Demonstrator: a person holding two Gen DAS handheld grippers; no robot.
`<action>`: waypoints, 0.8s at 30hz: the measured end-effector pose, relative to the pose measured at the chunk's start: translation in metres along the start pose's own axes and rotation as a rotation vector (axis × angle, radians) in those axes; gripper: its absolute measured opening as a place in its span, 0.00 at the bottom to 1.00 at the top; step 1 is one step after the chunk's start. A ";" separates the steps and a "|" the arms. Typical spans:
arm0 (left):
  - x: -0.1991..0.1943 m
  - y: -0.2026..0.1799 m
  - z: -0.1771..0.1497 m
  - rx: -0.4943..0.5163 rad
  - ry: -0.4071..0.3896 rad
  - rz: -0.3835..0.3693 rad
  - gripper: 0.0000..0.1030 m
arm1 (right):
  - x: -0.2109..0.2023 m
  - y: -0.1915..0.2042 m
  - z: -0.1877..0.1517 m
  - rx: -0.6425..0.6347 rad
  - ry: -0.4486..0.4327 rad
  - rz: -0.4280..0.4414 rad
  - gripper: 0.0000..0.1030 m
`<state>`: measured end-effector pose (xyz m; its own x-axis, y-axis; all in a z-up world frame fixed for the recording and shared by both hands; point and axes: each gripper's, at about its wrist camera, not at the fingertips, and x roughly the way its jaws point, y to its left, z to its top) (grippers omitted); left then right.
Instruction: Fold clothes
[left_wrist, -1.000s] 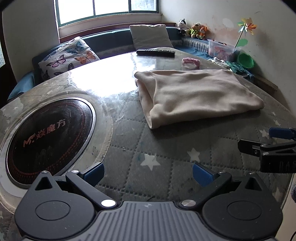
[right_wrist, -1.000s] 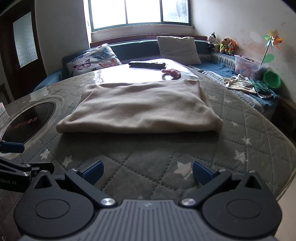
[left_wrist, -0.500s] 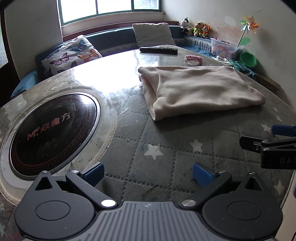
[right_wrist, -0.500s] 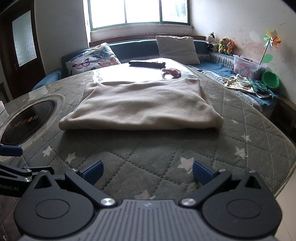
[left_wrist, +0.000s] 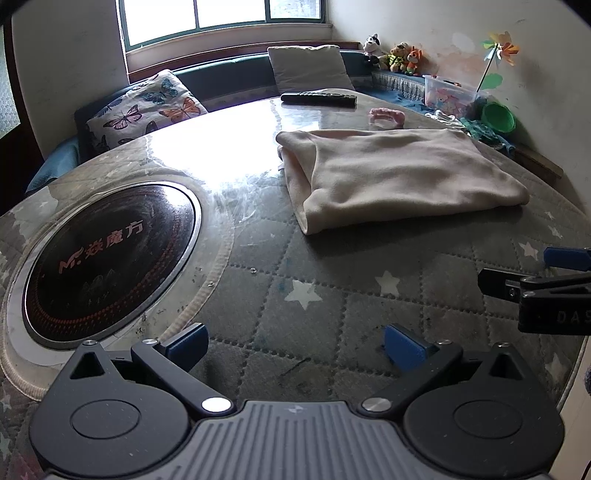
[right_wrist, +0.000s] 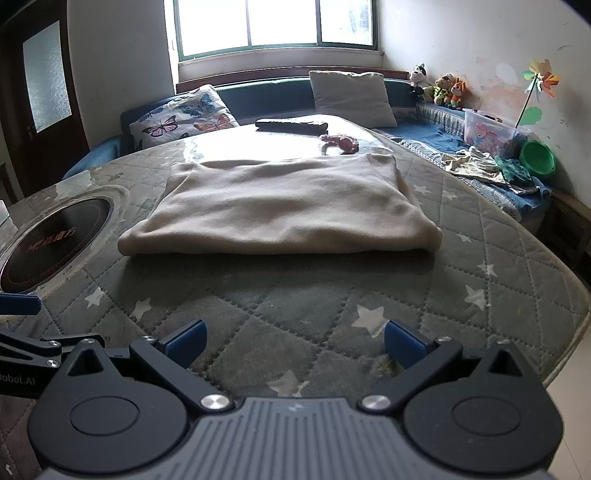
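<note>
at the bottom of the left wrist view, left gripper (left_wrist: 293, 343) with blue-padded fingers spread wide apart, holding nothing, hovering over the quilted star-print table cover (left_wrist: 332, 295). at the bottom of the right wrist view, right gripper (right_wrist: 293, 341) likewise spread wide and empty, above the same cover near the table's front edge. also visible side-on at the right edge of the left view.

compared with a second ago: both grippers pulled slightly back and away from the cloth, more bare cover now showing between fingers and garment. garment itself unchanged in shape and place.

beyond the fingers, folded beige garment (right_wrist: 280, 206) lying flat on the table in a neat rectangle, thick fold edge facing the right gripper, well apart from both. seen from the left gripper, same garment ahead and to the right, layered open end facing left.

left of the garment, round black inset plate (left_wrist: 107, 258) with red lettering set into the table. behind the garment, small pink item (right_wrist: 340, 142) and a long black remote (right_wrist: 291, 125) on the glossy far part of the table. past the table, blue bench with a butterfly cushion (right_wrist: 184, 118) and a plain cushion (right_wrist: 351, 96) under a bright window. along the right wall, stuffed toys (right_wrist: 439, 88), clear plastic box (right_wrist: 491, 129), green bowl (right_wrist: 537, 157), pinwheel (right_wrist: 541, 79) and loose clothes (right_wrist: 476, 166). nothing lying between grippers and garment.
</note>
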<state>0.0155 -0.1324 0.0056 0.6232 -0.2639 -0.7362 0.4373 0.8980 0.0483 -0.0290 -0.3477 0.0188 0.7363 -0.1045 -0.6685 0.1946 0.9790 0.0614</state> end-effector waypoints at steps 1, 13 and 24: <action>0.000 0.000 0.000 0.001 0.000 0.000 1.00 | 0.000 0.000 0.000 0.001 0.000 0.000 1.00; 0.003 -0.008 0.005 0.021 0.001 -0.003 1.00 | 0.000 -0.004 0.001 0.010 -0.001 -0.009 1.00; 0.005 -0.015 0.010 0.046 0.006 0.025 1.00 | 0.002 -0.007 0.004 0.016 -0.004 -0.023 1.00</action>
<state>0.0182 -0.1510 0.0083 0.6303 -0.2394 -0.7385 0.4513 0.8870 0.0975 -0.0269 -0.3554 0.0200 0.7339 -0.1273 -0.6673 0.2219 0.9733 0.0584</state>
